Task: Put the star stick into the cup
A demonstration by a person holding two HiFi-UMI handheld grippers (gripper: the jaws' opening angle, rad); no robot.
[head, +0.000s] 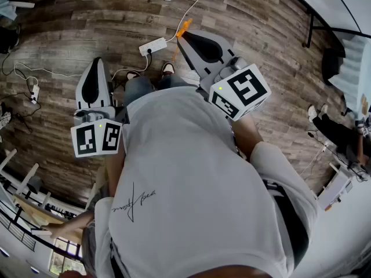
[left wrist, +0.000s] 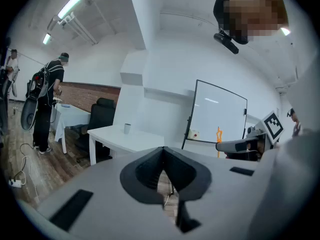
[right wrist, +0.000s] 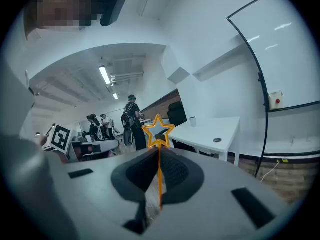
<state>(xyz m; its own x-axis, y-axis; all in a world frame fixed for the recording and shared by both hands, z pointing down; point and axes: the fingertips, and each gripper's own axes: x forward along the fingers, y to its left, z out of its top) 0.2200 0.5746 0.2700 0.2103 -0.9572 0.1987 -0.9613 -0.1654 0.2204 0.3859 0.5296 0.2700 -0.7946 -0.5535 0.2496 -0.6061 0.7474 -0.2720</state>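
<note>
**Star stick gripped, cup on table**

The right gripper point(right wrist: 159, 150) is clenched on the star stick point(right wrist: 159, 156). The stick is a thin orange rod topped with an open, outlined five-point star. It stands upright between the jaws, with the star above their tips. In the head view only its orange tip point(head: 184, 28) shows past the right gripper point(head: 181, 35).

The left gripper point(left wrist: 163, 150) has its jaws pressed together on nothing.

The cup point(right wrist: 193, 121) stands well apart from both grippers on a white table point(right wrist: 220, 130), close to its far edge. A small dark disc point(right wrist: 217, 140) lies nearer the front edge. A whiteboard point(left wrist: 217, 115) stands beside the table. Wood floor point(head: 116, 22) carries a power strip point(head: 152, 46) and cables just ahead of the person's feet.
</note>
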